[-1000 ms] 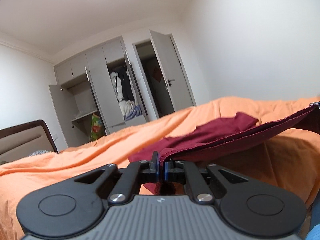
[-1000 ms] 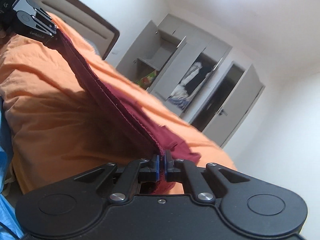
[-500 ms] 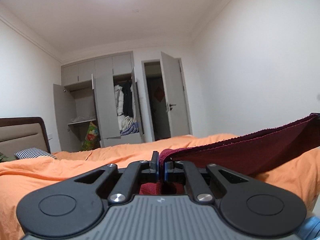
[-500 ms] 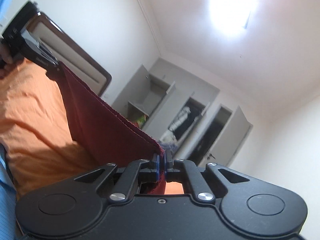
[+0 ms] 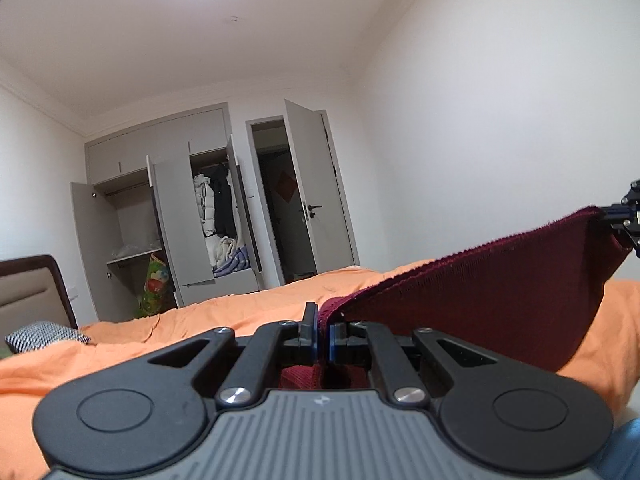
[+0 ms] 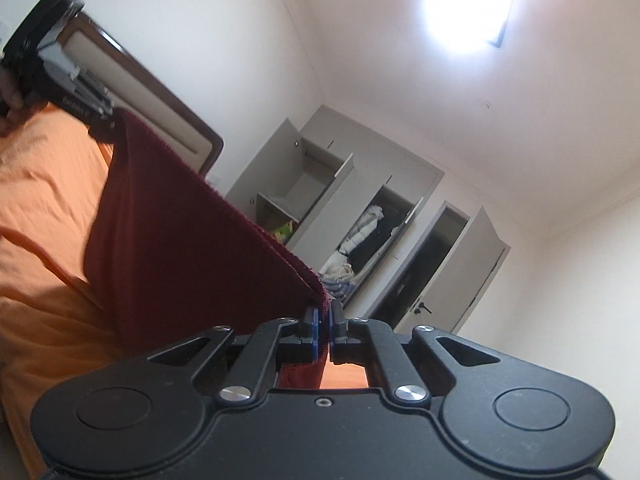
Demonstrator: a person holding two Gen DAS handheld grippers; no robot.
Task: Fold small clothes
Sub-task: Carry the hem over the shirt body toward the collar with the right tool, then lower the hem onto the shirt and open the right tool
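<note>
Hand-held grippers left, right | both clamping maroon cloth | lifted higher off bed

A big bed has an orange blanket on it, with a black-and-white checked pillow next to the brown headboard. Across the room, a grey wardrobe stands open with coats hanging inside and a bright bag at the bottom. Beside it a grey door is open, and a square light shines on the ceiling.
</note>
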